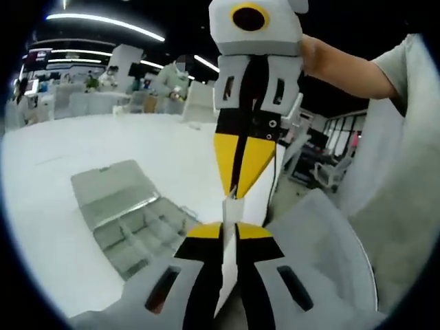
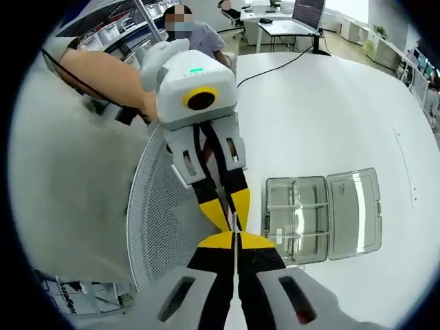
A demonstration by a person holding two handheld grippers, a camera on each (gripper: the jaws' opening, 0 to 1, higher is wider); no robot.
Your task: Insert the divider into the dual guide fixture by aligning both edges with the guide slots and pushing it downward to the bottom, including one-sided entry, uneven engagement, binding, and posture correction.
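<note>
The divider (image 1: 232,234) is being held off the table, a thin pale strip seen edge-on and pinched at both ends between the two grippers, which are meeting tip to tip. In the left gripper view the left gripper (image 1: 228,230) is rising from the bottom with its yellow-tipped jaws closed on the strip's near end, while the right gripper (image 1: 236,189) is coming down from the top, jaws closed on the far end; a bare forearm (image 1: 344,69) is reaching in from the right behind it. In the right gripper view the divider (image 2: 235,227) is showing as a fine line between the right gripper (image 2: 236,237) below and the left gripper (image 2: 230,214) above, which is angled down from the upper left with a forearm (image 2: 103,75) behind it.

The clear plastic fixture box (image 1: 130,220) is lying open on the white table (image 1: 55,185), lid (image 1: 110,180) flat beside its compartments, well apart from the divider. It is sitting to the right of the jaws in the right gripper view (image 2: 322,214). A white mesh chair back (image 2: 165,227) is standing under the grippers
</note>
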